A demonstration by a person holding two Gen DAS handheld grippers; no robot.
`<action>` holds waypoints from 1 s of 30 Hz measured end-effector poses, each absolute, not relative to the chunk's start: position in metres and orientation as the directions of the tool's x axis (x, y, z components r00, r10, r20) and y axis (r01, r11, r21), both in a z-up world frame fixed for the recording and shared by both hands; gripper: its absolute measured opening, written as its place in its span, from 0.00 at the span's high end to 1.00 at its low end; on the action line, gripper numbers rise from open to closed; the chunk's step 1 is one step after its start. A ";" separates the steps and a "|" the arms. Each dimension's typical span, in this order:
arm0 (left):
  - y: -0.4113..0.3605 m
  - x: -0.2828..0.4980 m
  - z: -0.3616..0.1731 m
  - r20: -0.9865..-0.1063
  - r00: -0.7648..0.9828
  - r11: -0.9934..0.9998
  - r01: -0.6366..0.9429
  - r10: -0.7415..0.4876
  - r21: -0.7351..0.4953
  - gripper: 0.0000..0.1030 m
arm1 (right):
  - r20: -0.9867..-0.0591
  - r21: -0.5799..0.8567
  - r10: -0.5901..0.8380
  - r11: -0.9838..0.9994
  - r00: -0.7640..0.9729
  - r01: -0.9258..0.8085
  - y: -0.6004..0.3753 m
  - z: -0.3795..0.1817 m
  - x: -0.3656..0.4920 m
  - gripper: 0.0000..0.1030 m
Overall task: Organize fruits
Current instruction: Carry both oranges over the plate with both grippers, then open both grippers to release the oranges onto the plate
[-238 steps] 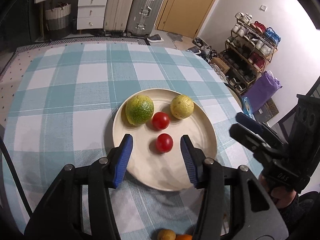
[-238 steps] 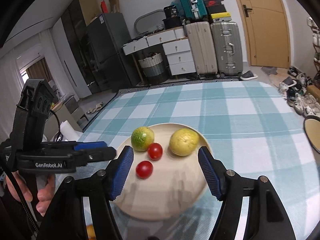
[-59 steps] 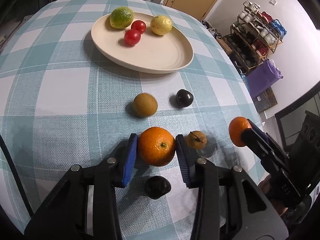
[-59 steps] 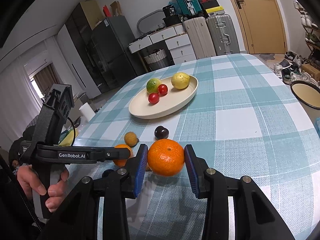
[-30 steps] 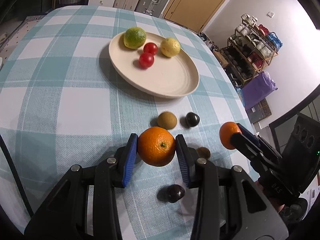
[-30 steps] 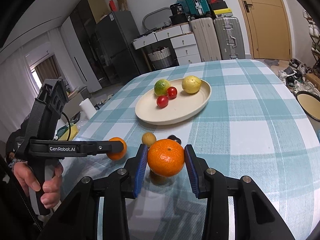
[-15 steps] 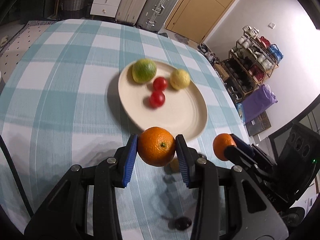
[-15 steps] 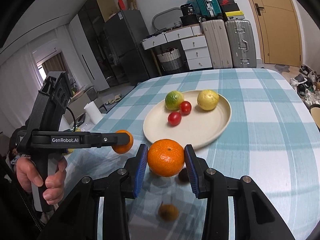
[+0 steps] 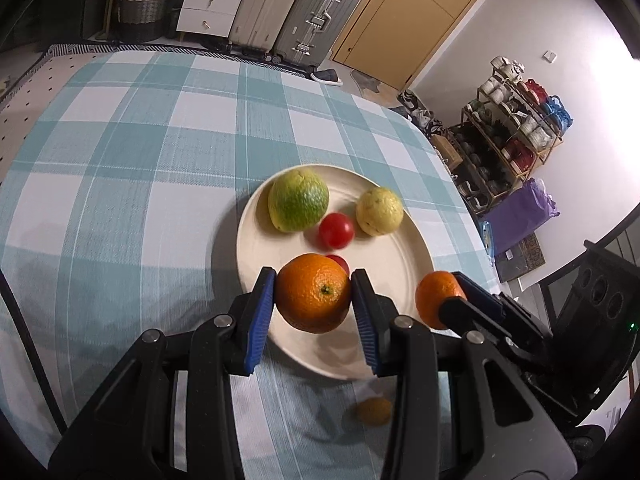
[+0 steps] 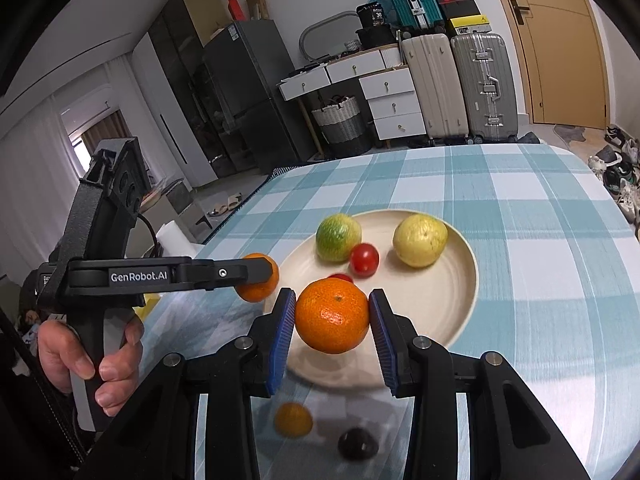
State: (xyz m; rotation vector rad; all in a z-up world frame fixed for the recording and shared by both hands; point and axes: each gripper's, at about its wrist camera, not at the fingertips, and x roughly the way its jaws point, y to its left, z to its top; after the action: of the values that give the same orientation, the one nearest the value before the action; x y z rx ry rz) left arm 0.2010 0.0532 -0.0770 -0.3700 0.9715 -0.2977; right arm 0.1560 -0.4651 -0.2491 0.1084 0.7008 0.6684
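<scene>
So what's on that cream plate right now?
On the plate lie a green citrus fruit, a yellow fruit and a red tomato. A second tomato peeks from behind the orange held in the left gripper, which hides the plate beneath it.

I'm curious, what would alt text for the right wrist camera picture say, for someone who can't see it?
A blue-padded right gripper clamps an orange above the near rim of a cream plate holding a green citrus, a yellow fruit and tomatoes. At left, a hand holds the left gripper, which grips another orange.
</scene>
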 end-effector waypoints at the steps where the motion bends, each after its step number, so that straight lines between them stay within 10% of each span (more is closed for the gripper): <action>1: 0.053 0.205 -0.079 -0.746 0.529 0.899 0.079 -0.405 -0.431 0.66 | -0.562 0.309 0.603 0.788 0.566 -0.533 -0.463 -0.249 0.161 0.63; 30: 0.052 0.245 -0.098 -0.734 0.506 0.871 0.077 -0.453 -0.485 0.62 | -0.624 0.298 0.560 0.816 0.545 -0.496 -0.444 -0.271 0.216 0.57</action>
State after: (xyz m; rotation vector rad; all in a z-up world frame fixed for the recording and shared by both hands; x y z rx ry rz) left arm 0.2451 0.0519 -0.0977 -0.4210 0.9950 -0.3313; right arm 0.2160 -0.4443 -0.2714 0.0897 0.7718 0.6269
